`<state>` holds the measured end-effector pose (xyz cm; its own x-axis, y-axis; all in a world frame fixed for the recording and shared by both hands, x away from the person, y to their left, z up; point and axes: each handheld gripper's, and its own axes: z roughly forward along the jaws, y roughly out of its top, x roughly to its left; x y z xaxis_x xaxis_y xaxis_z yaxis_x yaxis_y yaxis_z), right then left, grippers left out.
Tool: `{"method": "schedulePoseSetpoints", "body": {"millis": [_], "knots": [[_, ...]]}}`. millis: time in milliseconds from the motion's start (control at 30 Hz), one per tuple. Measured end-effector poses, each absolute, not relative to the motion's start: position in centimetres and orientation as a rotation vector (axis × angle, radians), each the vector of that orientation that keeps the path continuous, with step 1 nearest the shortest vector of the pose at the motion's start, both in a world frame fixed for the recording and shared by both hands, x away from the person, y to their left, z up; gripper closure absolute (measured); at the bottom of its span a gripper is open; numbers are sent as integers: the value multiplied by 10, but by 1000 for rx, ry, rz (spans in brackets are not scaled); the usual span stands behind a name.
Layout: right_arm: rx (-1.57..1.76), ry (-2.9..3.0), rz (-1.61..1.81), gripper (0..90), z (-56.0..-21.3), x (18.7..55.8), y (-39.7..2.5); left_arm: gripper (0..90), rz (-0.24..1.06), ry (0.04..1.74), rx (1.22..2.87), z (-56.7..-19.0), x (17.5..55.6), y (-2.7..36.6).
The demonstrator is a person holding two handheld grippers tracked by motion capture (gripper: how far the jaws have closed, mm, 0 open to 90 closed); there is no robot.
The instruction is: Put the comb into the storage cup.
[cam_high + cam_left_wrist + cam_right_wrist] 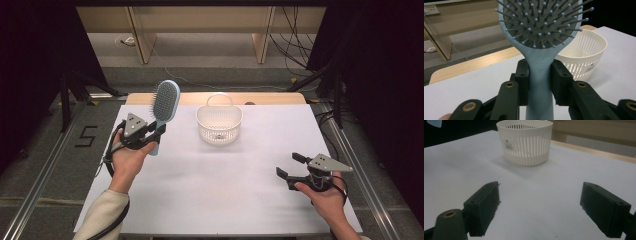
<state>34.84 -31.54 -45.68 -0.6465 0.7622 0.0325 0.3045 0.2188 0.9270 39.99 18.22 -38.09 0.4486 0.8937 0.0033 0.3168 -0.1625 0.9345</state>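
— Hairbrush [162, 107] position?
— Clamped by the handle in left gripper [156, 131], lifted upright over table's [210, 190] left edge.
— Right gripper [290, 165]?
— Jaws spread wide, holding nothing, near right edge.
— Farther back?
— White basket [219, 125], toward far edge.

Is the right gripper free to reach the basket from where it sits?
Probably yes: the right gripper is open and empty, and bare table lies between it and the basket.

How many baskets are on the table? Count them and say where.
1. The white slotted basket stands at the far middle of the table, right of the hairbrush held by the left gripper.
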Motion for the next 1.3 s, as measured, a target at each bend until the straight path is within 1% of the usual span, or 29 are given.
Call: {"method": "schedulePoseSetpoints", "body": {"millis": [1300], "knots": [[985, 2065, 1415, 168, -457, 348, -316, 696, 729, 1024, 1714, -376, 408, 170]]}}
